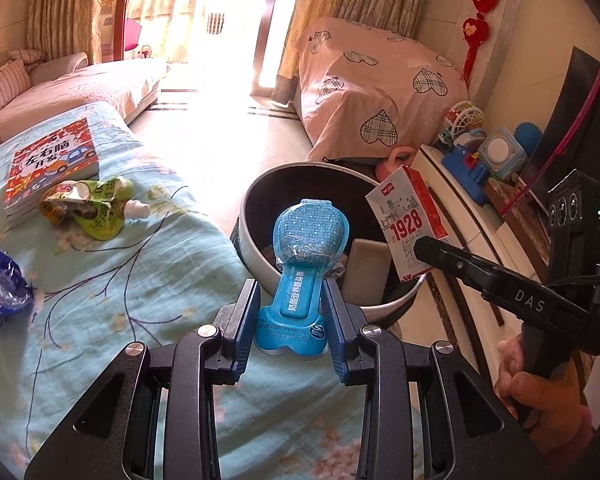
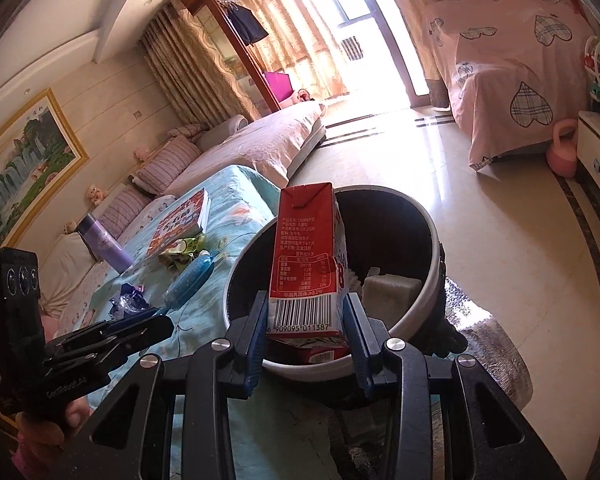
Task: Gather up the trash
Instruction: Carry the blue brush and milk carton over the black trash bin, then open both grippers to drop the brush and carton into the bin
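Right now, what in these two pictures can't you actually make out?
- Bin bottom: left view, blue packet covers it; right view, milk carton does.
- Pale block in bin: partly hidden by the carton, unidentifiable.
- Book title: right view, too small.
- Balcony: both views, glare.

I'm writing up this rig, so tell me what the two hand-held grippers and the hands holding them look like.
Left hand-held gripper and right hand-held gripper match: matte black linkage bodies with silver pivot bolts and ribbed blue finger pads. The right one's side reads "DAS". Each carries a black box with three round lenses. A bare right hand with a pinkish cuff grips the handle.
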`<action>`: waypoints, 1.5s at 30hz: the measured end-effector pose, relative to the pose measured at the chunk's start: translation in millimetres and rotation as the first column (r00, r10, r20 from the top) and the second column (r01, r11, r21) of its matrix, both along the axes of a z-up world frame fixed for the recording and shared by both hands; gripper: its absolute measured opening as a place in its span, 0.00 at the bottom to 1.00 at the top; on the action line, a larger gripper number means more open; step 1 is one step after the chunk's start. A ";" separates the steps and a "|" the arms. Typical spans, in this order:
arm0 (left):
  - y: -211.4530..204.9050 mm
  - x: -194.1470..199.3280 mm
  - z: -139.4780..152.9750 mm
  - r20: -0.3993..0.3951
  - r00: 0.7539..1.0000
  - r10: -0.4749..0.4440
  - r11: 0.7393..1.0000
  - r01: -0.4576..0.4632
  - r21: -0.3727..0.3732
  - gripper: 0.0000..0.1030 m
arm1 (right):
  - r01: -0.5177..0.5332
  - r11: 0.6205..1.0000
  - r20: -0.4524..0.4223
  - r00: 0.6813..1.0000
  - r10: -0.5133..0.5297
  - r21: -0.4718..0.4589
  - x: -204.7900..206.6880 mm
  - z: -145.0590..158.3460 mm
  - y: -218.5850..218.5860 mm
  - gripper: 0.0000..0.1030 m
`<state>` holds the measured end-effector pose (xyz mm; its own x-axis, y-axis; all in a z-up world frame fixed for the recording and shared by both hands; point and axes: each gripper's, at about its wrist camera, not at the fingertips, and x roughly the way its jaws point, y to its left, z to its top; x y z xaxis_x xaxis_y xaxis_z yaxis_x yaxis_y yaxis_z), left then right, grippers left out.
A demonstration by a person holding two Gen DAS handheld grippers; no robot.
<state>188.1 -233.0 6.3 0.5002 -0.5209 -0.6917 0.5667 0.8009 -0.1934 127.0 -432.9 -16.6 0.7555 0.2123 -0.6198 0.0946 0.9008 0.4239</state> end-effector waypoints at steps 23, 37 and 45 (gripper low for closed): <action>-32.0 19.9 -6.0 -0.018 1.000 -0.021 0.999 0.022 0.041 0.30 | -0.004 1.000 -0.020 1.000 0.004 -0.006 14.9 -5.7 -12.4 0.36; -41.4 32.0 -9.4 -0.048 0.999 0.006 0.999 -0.003 0.052 0.34 | 0.033 0.999 -0.067 0.997 -0.032 0.012 28.5 -14.2 -23.6 0.40; -17.9 24.0 -8.9 -0.060 0.998 0.036 0.999 -0.035 0.010 0.47 | 0.040 0.999 -0.025 0.999 -0.039 0.029 18.0 -4.5 -20.8 0.68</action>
<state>212.1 -250.9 -2.6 0.4753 -0.4973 -0.7258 0.5255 0.8221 -0.2191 145.0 -453.8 -21.1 0.7486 0.2010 -0.6319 0.1402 0.8834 0.4471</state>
